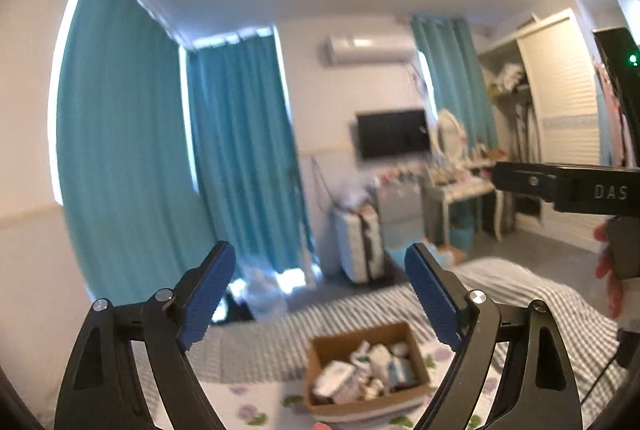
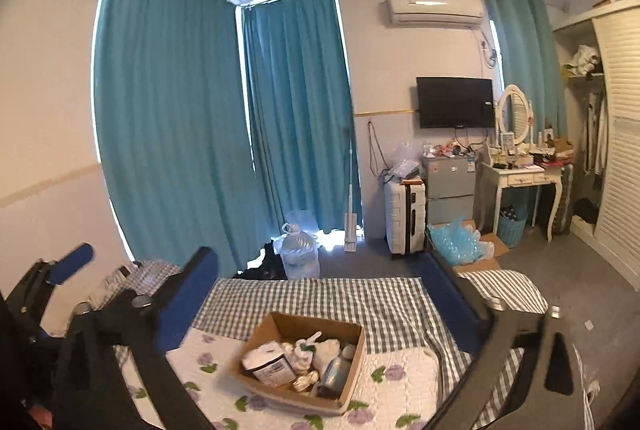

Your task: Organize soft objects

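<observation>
A brown cardboard box (image 2: 352,362) sits on the bed, filled with several small things: a wrapped tissue pack (image 2: 269,362), small bottles and a white soft toy (image 2: 325,348). It also shows blurred in the left wrist view (image 1: 416,354). My left gripper (image 1: 320,300) is open and empty, held above and behind the box. My right gripper (image 2: 320,304) is open and empty, also above the box. The left gripper's blue finger (image 2: 74,262) shows at the right wrist view's left edge.
The bed has a floral quilt (image 2: 400,382) and a grey checked sheet (image 2: 320,298). Beyond it stand a water jug (image 2: 300,250), a white suitcase (image 2: 404,218), a small fridge (image 2: 450,186), a dressing table (image 2: 520,178), teal curtains (image 2: 172,110) and a wardrobe (image 2: 616,150).
</observation>
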